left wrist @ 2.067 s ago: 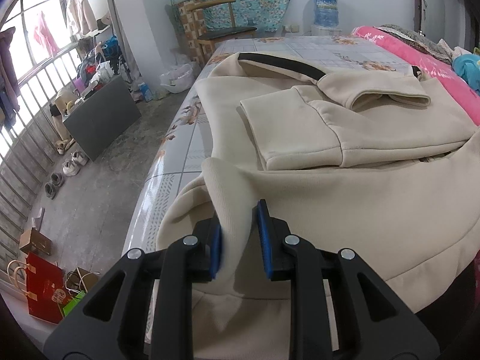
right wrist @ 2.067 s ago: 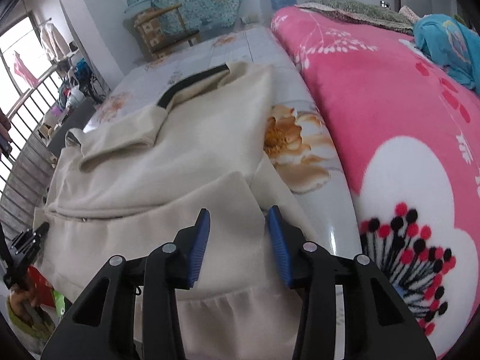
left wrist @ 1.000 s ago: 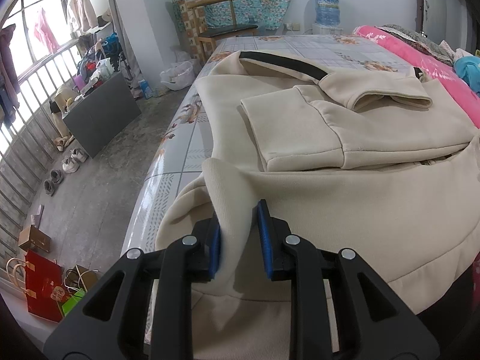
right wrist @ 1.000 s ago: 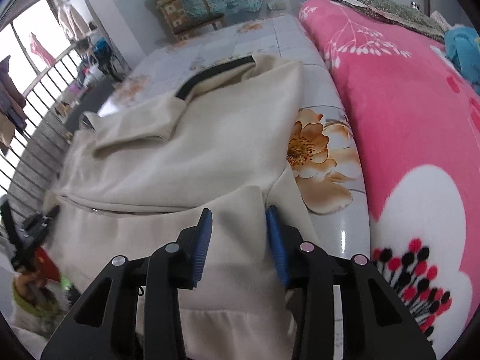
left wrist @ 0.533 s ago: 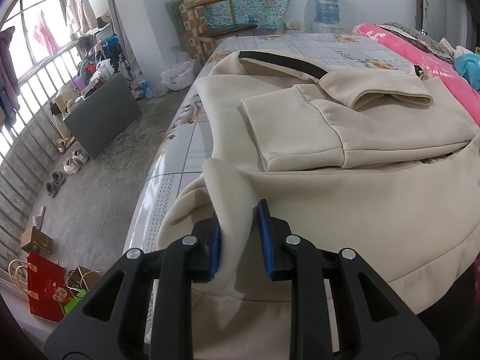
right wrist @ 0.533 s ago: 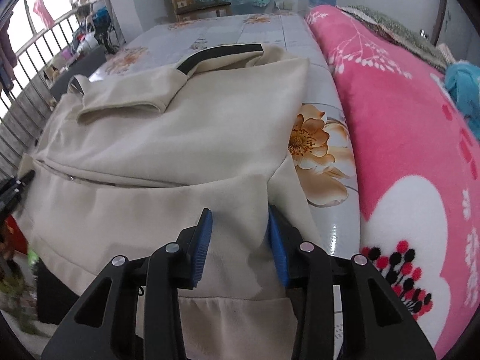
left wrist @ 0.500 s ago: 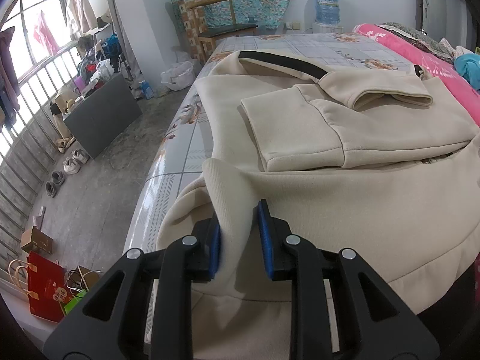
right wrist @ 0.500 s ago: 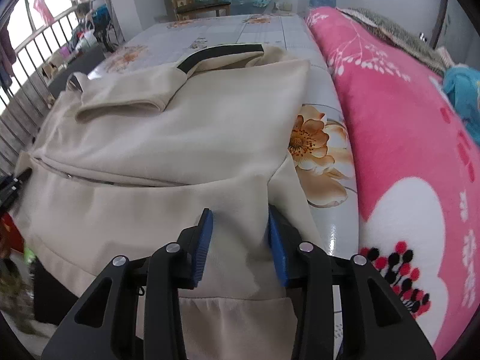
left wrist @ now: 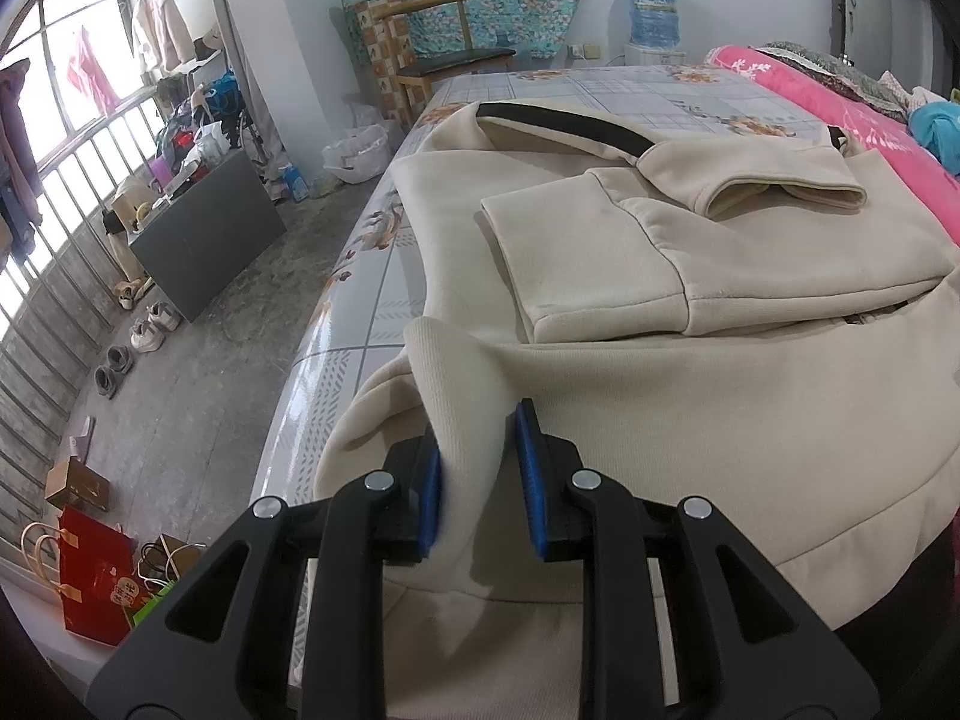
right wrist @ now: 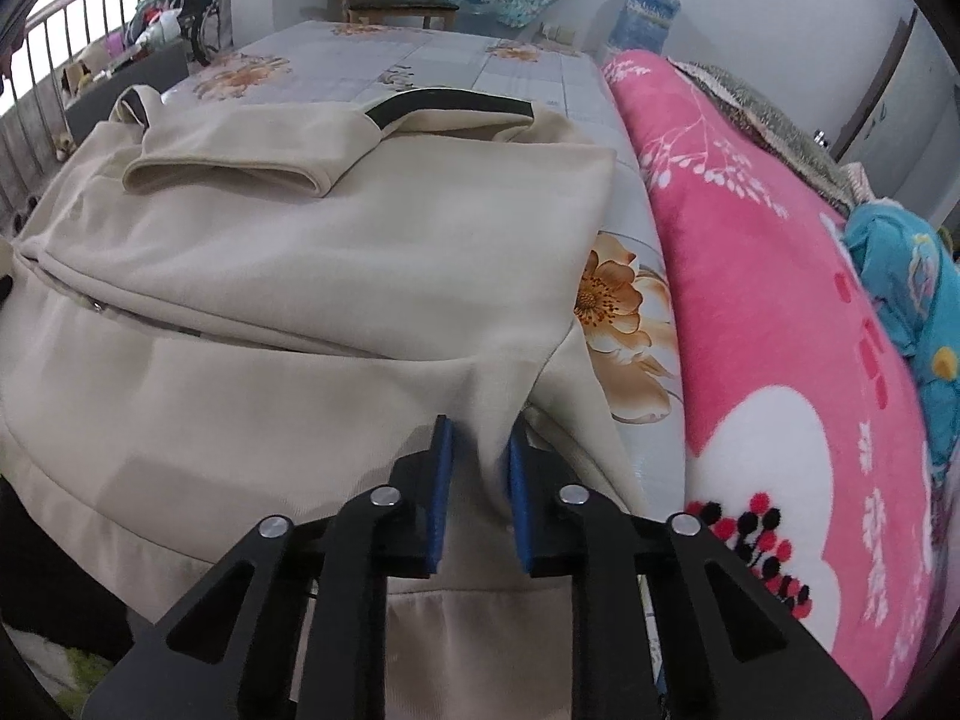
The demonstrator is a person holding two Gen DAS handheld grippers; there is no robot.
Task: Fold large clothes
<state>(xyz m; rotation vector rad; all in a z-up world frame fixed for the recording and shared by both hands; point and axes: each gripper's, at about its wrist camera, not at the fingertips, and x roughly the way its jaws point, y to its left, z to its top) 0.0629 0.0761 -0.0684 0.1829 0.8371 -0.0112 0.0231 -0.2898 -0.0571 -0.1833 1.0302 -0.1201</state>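
Observation:
A large cream sweatshirt [left wrist: 690, 276] with a black collar band lies on the floral table, both sleeves folded across its body. It also shows in the right wrist view [right wrist: 336, 258]. My left gripper [left wrist: 477, 462] is shut on the ribbed hem at the sweatshirt's near left corner, holding it raised. My right gripper [right wrist: 477, 468] is shut on the hem fabric at the near right corner, next to the pink blanket.
A pink floral blanket [right wrist: 780, 312] lies along the right side of the table, with a blue cloth [right wrist: 900, 264] on it. The floral table top [left wrist: 630, 90] extends beyond the collar. Left of the table the floor [left wrist: 198, 360] holds shoes, a dark board and bags.
My right gripper has closed on the near right hem and its view has swung left. My left gripper has stayed shut on the left hem without moving.

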